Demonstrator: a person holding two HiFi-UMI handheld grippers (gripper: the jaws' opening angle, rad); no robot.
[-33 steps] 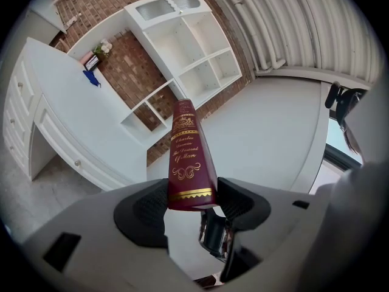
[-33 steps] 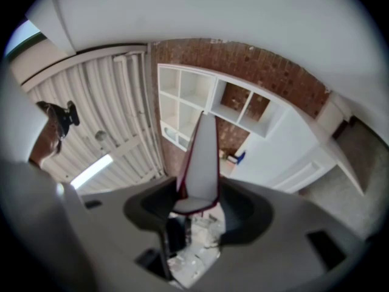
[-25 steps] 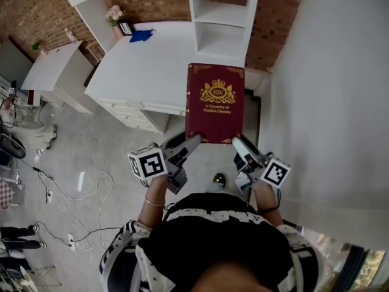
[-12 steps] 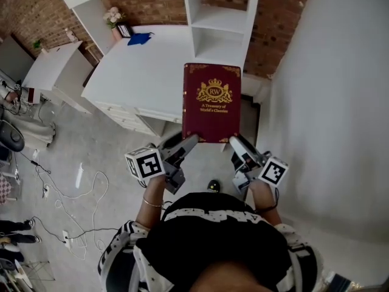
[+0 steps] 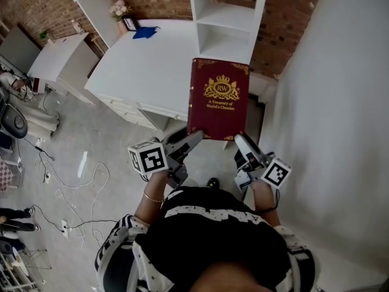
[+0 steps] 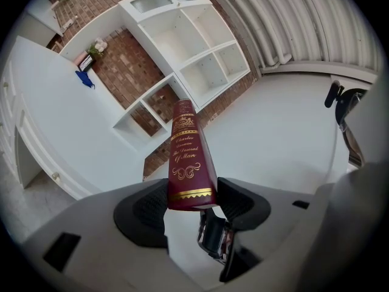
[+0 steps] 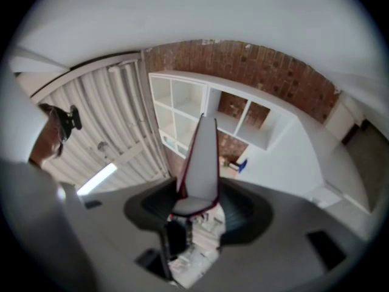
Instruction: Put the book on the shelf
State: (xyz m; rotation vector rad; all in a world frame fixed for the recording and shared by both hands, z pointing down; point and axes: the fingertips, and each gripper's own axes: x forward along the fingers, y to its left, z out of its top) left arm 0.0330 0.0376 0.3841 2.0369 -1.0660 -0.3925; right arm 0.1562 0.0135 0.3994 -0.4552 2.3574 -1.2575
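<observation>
A dark red hardcover book (image 5: 219,99) with a gold crest is held flat in the air in front of the person, over the near edge of the white desk (image 5: 146,72). My left gripper (image 5: 193,139) is shut on its near left corner, the spine (image 6: 188,160) pinched between the black pads. My right gripper (image 5: 238,140) is shut on its near right corner, the pads against the covers on either side of the white page edge (image 7: 200,169). The white shelf unit (image 5: 228,17) with open cubbies stands just beyond the book.
A blue object (image 5: 144,33), a small frame and a flower pot (image 5: 118,9) sit at the desk's far end by the brick wall. A white wall runs along the right. Cables (image 5: 67,187) lie on the grey floor at left, near a white side cabinet (image 5: 58,62).
The book and both grippers have stayed together, shifting slightly in view as the head camera moves; the shelf stays just beyond the book. Both grips are unchanged.
</observation>
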